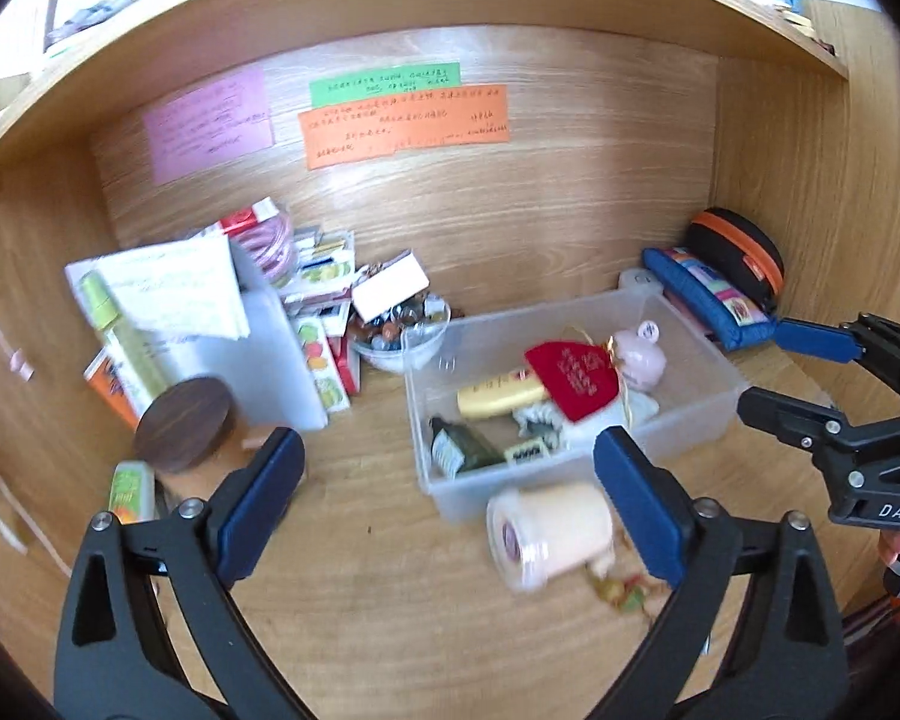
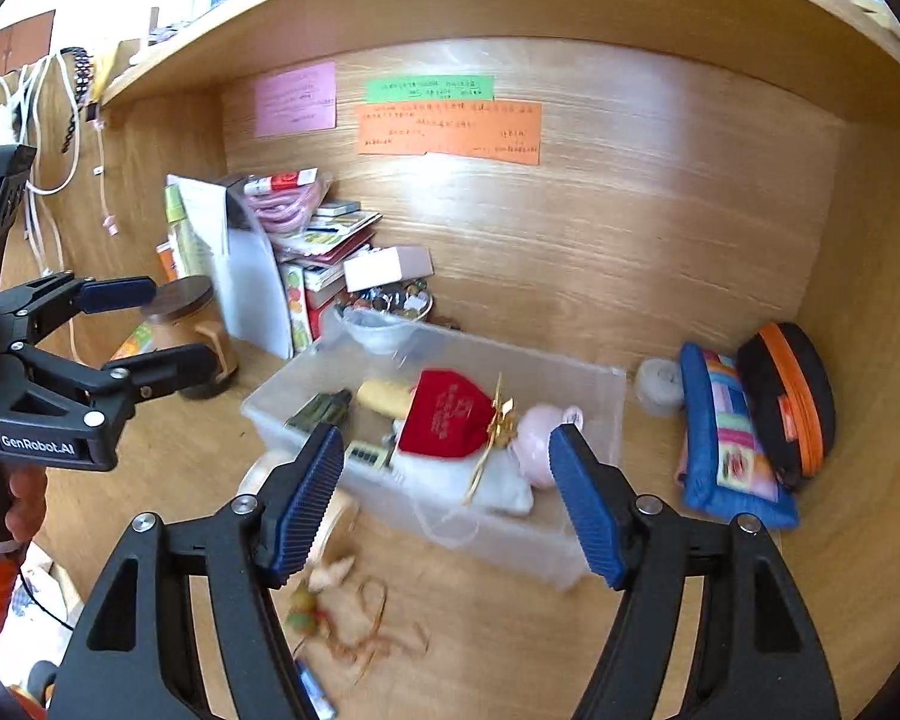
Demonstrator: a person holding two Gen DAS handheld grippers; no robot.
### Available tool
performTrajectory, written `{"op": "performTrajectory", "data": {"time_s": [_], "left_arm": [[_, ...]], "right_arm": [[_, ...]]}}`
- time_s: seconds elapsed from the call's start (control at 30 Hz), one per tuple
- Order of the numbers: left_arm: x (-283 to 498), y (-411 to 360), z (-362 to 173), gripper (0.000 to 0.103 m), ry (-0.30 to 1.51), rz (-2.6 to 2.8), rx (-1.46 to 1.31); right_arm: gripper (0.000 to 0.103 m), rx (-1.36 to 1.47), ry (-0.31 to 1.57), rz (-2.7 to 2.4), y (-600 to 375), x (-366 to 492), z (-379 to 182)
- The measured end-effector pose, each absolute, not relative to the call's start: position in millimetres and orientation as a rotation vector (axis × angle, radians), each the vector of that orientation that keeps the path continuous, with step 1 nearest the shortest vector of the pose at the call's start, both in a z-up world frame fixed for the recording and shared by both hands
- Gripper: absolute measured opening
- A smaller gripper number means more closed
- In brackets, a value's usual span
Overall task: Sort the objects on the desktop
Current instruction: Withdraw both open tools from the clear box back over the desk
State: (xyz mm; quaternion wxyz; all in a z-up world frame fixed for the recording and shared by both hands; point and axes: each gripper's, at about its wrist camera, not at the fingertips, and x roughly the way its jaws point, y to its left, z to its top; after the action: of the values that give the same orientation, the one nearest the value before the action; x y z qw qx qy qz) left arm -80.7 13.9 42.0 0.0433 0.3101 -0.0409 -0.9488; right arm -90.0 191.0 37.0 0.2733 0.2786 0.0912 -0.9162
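Note:
A clear plastic bin (image 1: 690,420) (image 2: 570,546) sits mid-desk. It holds a red pouch (image 1: 573,375) (image 2: 447,414), a yellow tube (image 1: 498,399), a dark green bottle (image 1: 459,447) and a pink piggy bank (image 1: 642,354) (image 2: 537,435). A pale jar (image 1: 549,531) lies on its side in front of the bin, beside a beaded string charm (image 2: 330,606). My left gripper (image 1: 450,507) is open and empty above the desk, left of the jar. My right gripper (image 2: 447,501) is open and empty over the bin's front wall.
A wooden-lidded jar (image 1: 183,423), a white box with papers (image 1: 258,348), packets and a glass bowl of small items (image 1: 399,330) crowd the back left. A blue pencil case (image 2: 729,438) and black-orange pouch (image 2: 789,396) lean at the right wall. A small pen (image 2: 315,690) lies near the front.

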Motion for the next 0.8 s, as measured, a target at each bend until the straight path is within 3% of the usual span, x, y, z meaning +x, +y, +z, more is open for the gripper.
{"op": "performTrajectory", "data": {"time_s": [0.4,0.6,0.8], "left_arm": [[-31.5,25.9,-15.2,0.099,-0.066,-2.870,1.096],[-20.3,27.7,-47.1,0.099,0.036,-2.851,1.269],[-19.9,20.5,-62.2,0.099,0.109,-2.815,1.319]], "right_arm": [[0.066,0.883,0.218,-2.333,201.2,-31.1,-31.8],[0.049,0.977,0.260,-2.237,200.3,-16.6,-69.3],[0.048,1.024,0.284,-2.183,192.5,-13.6,-89.8]]}}
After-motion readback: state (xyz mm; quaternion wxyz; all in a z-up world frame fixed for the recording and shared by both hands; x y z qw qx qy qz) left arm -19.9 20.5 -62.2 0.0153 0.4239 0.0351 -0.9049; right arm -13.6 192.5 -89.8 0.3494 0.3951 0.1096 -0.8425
